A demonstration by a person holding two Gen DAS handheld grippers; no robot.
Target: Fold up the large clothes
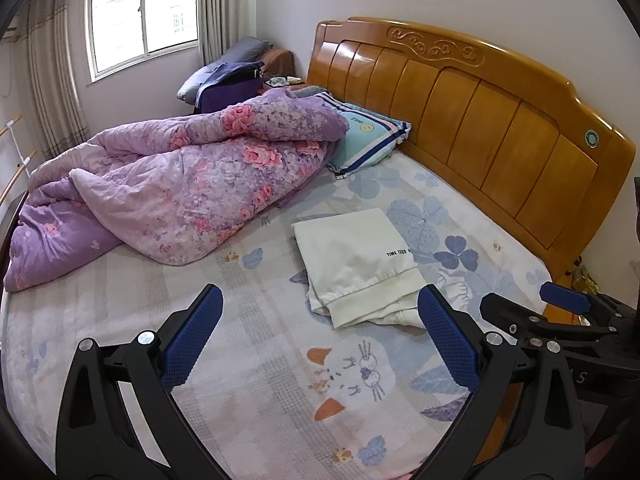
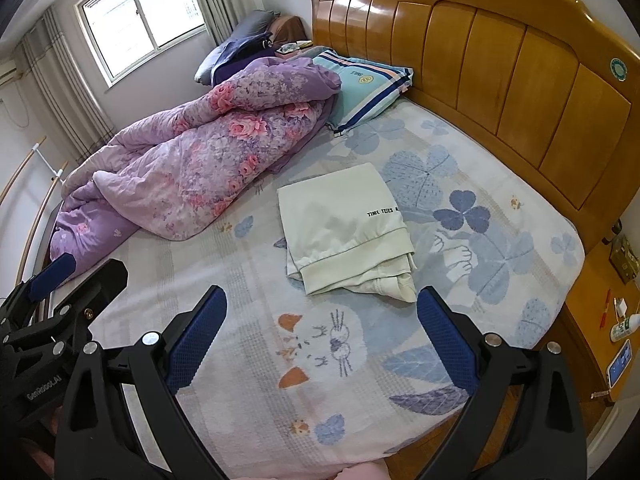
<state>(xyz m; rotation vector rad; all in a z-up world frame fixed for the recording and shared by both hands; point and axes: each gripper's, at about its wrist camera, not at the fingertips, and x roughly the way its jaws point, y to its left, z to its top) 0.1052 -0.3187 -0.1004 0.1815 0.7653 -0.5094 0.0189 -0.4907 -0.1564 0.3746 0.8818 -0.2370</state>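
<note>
A cream-white garment (image 1: 356, 260) (image 2: 344, 224) with small black lettering lies folded into a rectangle on the patterned bed sheet (image 1: 248, 360) (image 2: 256, 360), its ribbed hem toward me. My left gripper (image 1: 320, 304) hovers open above the sheet just short of the garment, nothing between its blue pads. My right gripper (image 2: 322, 304) is likewise open and empty, held a little nearer the bed's foot. Each gripper shows in the other's view: the right gripper (image 1: 568, 304) at the right edge, the left gripper (image 2: 52, 280) at the left edge.
A crumpled purple floral quilt (image 1: 168, 184) (image 2: 192, 164) fills the left of the bed. A striped blue pillow (image 1: 368, 136) (image 2: 368, 88) leans by the wooden headboard (image 1: 480, 120) (image 2: 500, 72). A bedside table (image 2: 612, 320) with small items stands on the right.
</note>
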